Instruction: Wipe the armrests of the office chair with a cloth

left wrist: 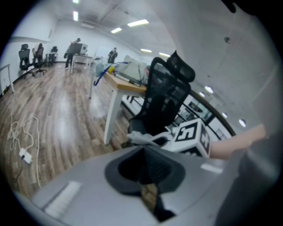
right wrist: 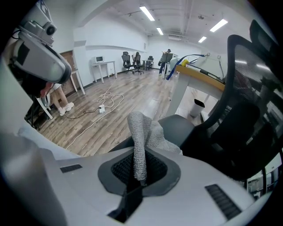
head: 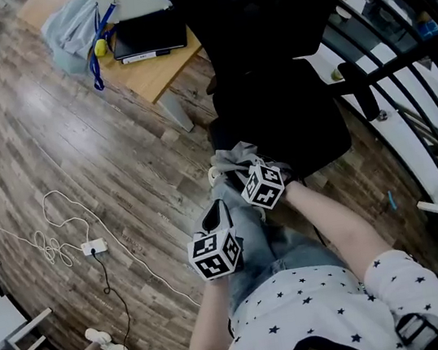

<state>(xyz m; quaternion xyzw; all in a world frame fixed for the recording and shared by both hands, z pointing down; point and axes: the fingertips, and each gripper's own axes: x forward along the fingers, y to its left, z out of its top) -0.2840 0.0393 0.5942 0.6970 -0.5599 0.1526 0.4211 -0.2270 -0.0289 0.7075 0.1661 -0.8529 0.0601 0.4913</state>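
The right gripper (right wrist: 139,174) is clamped on a grey cloth (right wrist: 146,132), whose free end lies on the near armrest (right wrist: 179,126) of the chair (head: 270,79). The left gripper (left wrist: 143,170), jaws together and empty, sits just behind the right one, near the table (head: 155,74).
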